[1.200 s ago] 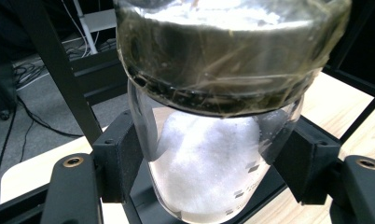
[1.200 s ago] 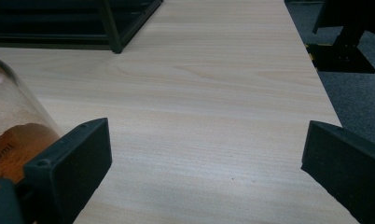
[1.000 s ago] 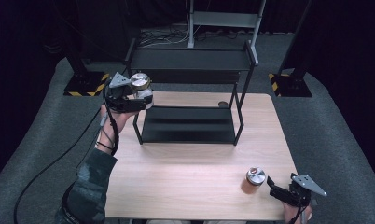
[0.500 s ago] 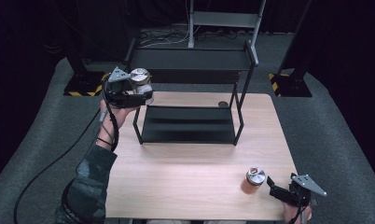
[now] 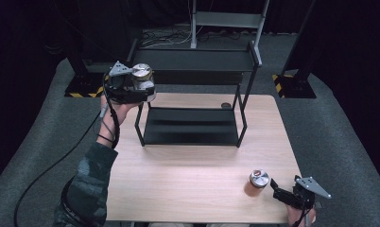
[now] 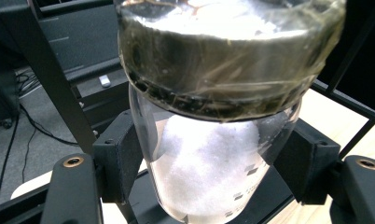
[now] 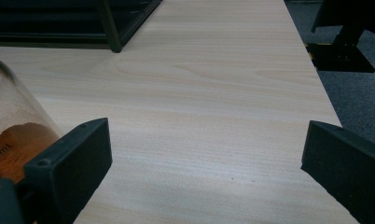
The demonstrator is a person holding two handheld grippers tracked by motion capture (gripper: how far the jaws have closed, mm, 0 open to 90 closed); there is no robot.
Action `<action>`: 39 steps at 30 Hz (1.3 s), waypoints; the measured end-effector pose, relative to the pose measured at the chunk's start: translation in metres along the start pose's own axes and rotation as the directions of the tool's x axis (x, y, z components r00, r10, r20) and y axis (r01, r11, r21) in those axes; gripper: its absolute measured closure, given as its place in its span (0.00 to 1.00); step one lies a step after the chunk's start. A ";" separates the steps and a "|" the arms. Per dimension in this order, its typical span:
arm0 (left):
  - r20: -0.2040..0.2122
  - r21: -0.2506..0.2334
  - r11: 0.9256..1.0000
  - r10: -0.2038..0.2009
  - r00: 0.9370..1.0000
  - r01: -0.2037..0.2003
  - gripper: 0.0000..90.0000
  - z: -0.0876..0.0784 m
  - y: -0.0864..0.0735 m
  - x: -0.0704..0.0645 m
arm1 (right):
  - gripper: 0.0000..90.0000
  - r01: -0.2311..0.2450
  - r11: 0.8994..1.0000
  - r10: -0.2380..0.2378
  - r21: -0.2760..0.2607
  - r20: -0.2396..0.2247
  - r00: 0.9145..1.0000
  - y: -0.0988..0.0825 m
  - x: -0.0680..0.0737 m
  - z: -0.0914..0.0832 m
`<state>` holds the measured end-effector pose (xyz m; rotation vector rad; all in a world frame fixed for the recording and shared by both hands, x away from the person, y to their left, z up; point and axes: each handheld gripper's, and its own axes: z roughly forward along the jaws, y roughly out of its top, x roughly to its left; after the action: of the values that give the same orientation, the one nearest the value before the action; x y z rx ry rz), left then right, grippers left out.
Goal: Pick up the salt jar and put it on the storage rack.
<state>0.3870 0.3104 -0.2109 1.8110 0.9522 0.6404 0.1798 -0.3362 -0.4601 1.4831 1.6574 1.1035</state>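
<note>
Left gripper (image 5: 140, 90): clamped on the glass jar (image 6: 209, 154), pads pressed to both sides of it below the lid.
Glass jar: filled with white powder, held upright in the air at the upper left corner of the black rack (image 5: 193, 127).
Right gripper (image 5: 279, 190): jaws wide apart, low at the table (image 5: 188, 175) edge nearest the person, well apart from the rack.
Orange jar (image 5: 257, 182): standing on the table just left of the right gripper, in front of the rack.

Both grippers are black, the left gripper (image 5: 143, 90) and right gripper (image 5: 276, 188) each topped by a grey three-cornered plate and trailing a black cable, with brass-ringed screw holes near blocky pads (image 6: 118, 158), and the left sleeve (image 5: 86, 187) is dark camouflage.
</note>
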 end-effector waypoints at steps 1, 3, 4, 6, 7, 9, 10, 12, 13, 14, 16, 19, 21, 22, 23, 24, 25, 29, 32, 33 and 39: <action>0.000 0.000 1.000 0.000 1.000 0.000 0.34 0.000 0.000 0.000 | 0.00 0.000 1.000 0.000 0.000 0.000 1.000 0.000 0.000 0.000; 0.001 -0.001 1.000 -0.002 1.000 0.002 0.34 0.000 0.003 0.000 | 0.00 0.000 1.000 0.000 0.001 0.000 1.000 0.000 0.000 0.000; 0.001 -0.001 1.000 -0.001 1.000 0.001 0.34 0.000 0.004 0.000 | 0.00 0.000 1.000 0.000 0.003 0.000 1.000 0.000 0.000 0.000; -0.001 -0.002 1.000 0.000 1.000 0.000 0.34 0.001 0.007 0.000 | 0.00 -0.001 1.000 0.001 0.004 0.000 1.000 0.001 0.000 0.000; -0.001 -0.003 1.000 0.000 1.000 0.000 0.34 0.001 0.008 0.000 | 0.00 0.000 1.000 0.000 0.004 0.000 1.000 0.001 0.000 0.000; -0.002 -0.004 1.000 -0.001 1.000 0.001 0.34 0.001 0.010 0.001 | 0.00 0.000 1.000 0.000 0.004 0.000 1.000 0.001 0.000 0.000; -0.001 -0.004 1.000 0.001 1.000 -0.001 0.34 0.001 0.011 0.001 | 0.00 0.000 1.000 0.000 0.004 0.000 1.000 0.001 0.000 0.000; -0.002 -0.004 1.000 0.000 1.000 0.000 0.34 0.001 0.013 0.001 | 0.00 0.000 1.000 0.000 0.003 0.000 1.000 0.000 0.000 0.000; -0.003 -0.004 1.000 0.001 1.000 -0.001 0.34 0.001 0.013 0.001 | 0.00 -0.001 1.000 0.001 0.003 0.001 1.000 0.000 0.000 0.000; -0.003 -0.005 1.000 0.000 1.000 0.000 0.34 0.001 0.014 0.001 | 0.00 -0.001 1.000 0.001 0.003 0.001 1.000 0.001 0.000 0.000; -0.002 -0.006 1.000 0.000 1.000 0.000 0.34 0.001 0.014 0.001 | 0.00 -0.001 1.000 0.001 0.002 0.000 1.000 0.000 0.000 0.000; -0.002 -0.007 1.000 -0.004 1.000 0.004 0.34 0.002 0.016 0.002 | 0.00 -0.002 1.000 0.002 0.003 0.000 1.000 0.001 0.000 0.000; -0.002 -0.012 1.000 -0.008 1.000 0.008 0.34 0.001 0.017 0.003 | 0.00 -0.001 1.000 0.001 0.003 0.000 1.000 0.001 0.000 0.000; -0.001 -0.014 1.000 -0.007 1.000 0.007 0.34 0.001 0.018 0.003 | 0.00 -0.001 1.000 0.001 0.002 0.000 1.000 0.000 0.000 0.000; 0.000 -0.014 1.000 -0.008 1.000 0.008 0.34 0.001 0.018 0.003 | 0.00 -0.001 1.000 0.001 0.002 0.000 1.000 0.000 0.000 0.000; 0.000 -0.015 1.000 -0.007 1.000 0.007 0.34 0.001 0.019 0.003 | 0.00 -0.001 1.000 0.001 0.000 0.000 1.000 0.000 0.000 0.000; 0.000 -0.017 1.000 -0.005 1.000 0.005 0.34 0.001 0.020 0.003 | 0.00 0.000 1.000 0.000 0.001 0.000 1.000 0.000 0.000 0.000; 0.003 -0.024 1.000 0.000 1.000 0.000 0.34 -0.001 0.025 0.002 | 0.00 -0.002 1.000 0.002 0.002 0.001 1.000 0.000 0.000 0.000; 0.001 -0.032 0.999 0.003 1.000 -0.003 0.34 -0.002 0.028 0.000 | 0.00 -0.001 1.000 0.001 0.003 0.002 1.000 0.001 0.000 0.000; 0.000 -0.035 0.999 0.006 1.000 -0.006 0.34 -0.002 0.029 0.000 | 0.00 0.000 1.000 0.000 0.003 0.002 1.000 0.001 0.000 0.000; 0.002 -0.043 0.999 0.016 1.000 -0.016 0.34 -0.004 0.036 -0.003 | 0.00 -0.001 1.000 0.001 0.002 0.002 1.000 0.000 0.000 0.000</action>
<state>0.3936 0.3016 -0.1764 1.7829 0.9167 0.6643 0.1801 -0.3358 -0.4599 1.4856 1.6569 1.1009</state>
